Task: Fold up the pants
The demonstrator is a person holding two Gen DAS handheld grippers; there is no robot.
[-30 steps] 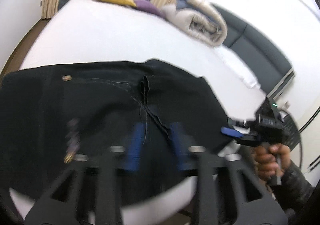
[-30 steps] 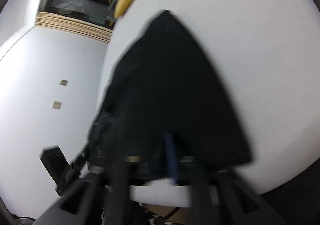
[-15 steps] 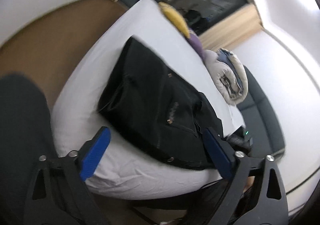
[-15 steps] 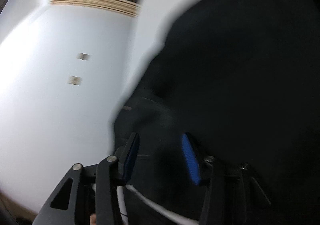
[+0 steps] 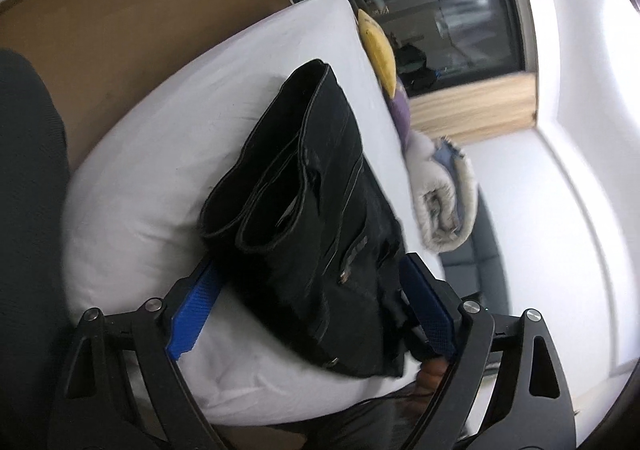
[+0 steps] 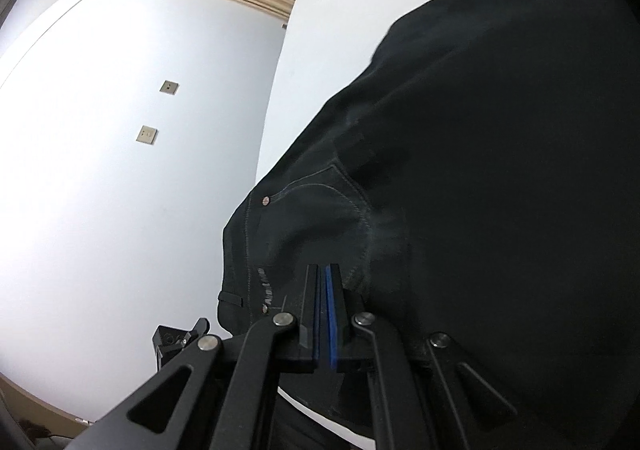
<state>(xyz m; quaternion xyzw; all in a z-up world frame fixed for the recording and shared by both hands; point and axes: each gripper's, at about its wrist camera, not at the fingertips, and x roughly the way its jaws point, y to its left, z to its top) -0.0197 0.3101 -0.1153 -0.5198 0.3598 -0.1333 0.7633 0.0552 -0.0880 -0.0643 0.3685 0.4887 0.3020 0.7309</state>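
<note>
Black pants (image 5: 320,209) near mattress (image 5: 152,169) edge, white margin leftward.

The bed (image 5: 160,153) carries a white sheet and occupies the centre of the left wrist view. Brown flooring (image 5: 120,9) lies at 11 o'clock of the bed. A dark window (image 5: 448,1) sits at 1 o'clock, showing reflected lamps. Beige curtains (image 5: 472,109) border the window on both sides. A yellow cushion (image 5: 378,45) and a purple cushion (image 5: 400,109) rest at the far bed edge. A rolled blanket (image 5: 444,201) lies at 3 o'clock. White walls (image 6: 100,169) enclose the room; two wall plates (image 6: 146,135) are mounted at 9 o'clock in the right wrist view.
</note>
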